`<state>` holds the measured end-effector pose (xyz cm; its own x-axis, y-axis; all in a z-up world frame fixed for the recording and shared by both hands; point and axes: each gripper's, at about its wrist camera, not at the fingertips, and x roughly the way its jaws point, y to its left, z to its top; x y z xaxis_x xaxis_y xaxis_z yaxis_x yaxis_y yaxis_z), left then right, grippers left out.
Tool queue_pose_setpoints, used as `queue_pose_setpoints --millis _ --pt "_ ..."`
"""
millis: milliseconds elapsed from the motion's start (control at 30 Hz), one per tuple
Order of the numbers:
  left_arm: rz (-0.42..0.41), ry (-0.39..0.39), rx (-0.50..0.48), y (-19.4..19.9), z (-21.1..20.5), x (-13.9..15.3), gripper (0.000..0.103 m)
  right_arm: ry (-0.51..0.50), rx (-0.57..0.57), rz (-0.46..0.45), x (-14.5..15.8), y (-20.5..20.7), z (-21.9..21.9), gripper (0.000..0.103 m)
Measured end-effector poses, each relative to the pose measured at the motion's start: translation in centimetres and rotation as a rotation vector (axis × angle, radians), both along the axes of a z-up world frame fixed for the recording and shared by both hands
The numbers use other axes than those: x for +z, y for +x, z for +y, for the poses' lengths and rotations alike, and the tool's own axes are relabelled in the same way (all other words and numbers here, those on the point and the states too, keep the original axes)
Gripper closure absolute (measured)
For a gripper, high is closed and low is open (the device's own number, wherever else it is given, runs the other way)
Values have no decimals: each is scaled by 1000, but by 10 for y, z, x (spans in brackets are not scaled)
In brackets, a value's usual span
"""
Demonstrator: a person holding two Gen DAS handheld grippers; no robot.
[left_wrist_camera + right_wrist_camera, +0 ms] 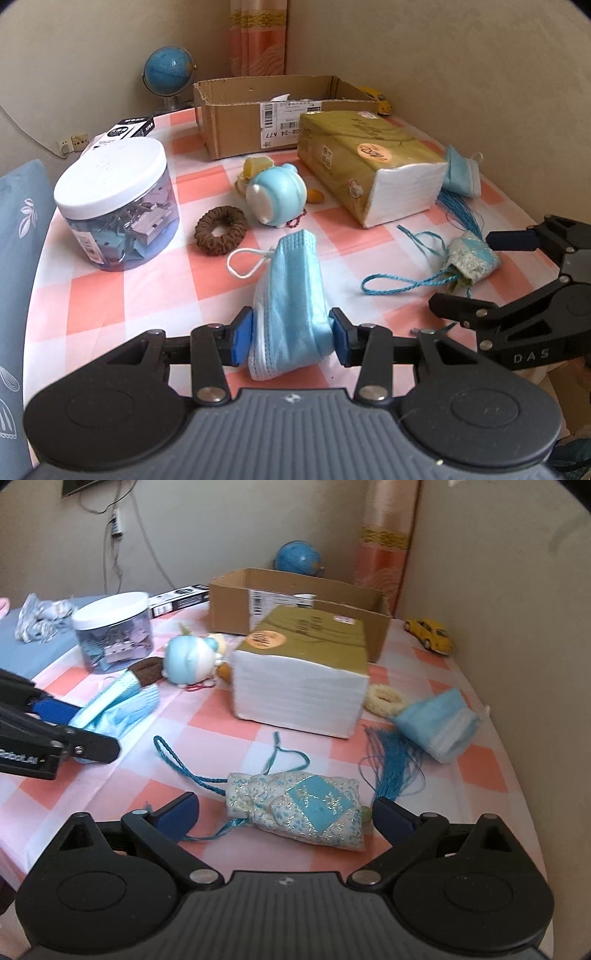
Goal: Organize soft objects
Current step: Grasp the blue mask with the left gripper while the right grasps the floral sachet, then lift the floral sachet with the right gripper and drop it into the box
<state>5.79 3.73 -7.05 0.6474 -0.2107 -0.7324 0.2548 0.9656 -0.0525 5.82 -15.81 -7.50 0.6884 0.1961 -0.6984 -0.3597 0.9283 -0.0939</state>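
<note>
Sachet (300,814) between spread right tool (284,812)

Checked tablecloth (155,295) carries cardboard box (236,125), tissue pack (369,166), jar (118,206), sachet (299,812)

Your left gripper (291,338) sits low over the counter (147,295), fingers (242,336) pinched against the mask (291,295). Your right gripper (284,812) has its fingers (177,812) spread wide on either side of the pouch (299,812).
</note>
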Motion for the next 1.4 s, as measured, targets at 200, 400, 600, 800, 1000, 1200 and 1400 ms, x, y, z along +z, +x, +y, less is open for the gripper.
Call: queue_pose_setpoints --millis 200,400,600,800,1000,1200,1400 --pt "4 -4 -4 2 2 0 59 16 -4 33 3 8 0 6" --pt "5 -1 1 6 2 -1 58 45 -3 70 4 18 -1 21" --pt "7 -3 -3 9 2 0 59 38 4 80 7 18 2 32" --pt "18 0 -21 9 3 4 62 37 14 77 15 16 2 41" --pt "2 33 -60 5 3 11 62 19 33 74 24 11 -2 45" --pt "9 29 -53 4 5 8 62 30 17 86 21 8 -9 20" --pt "23 13 -51 5 5 4 61 55 -2 151 11 11 -14 18"
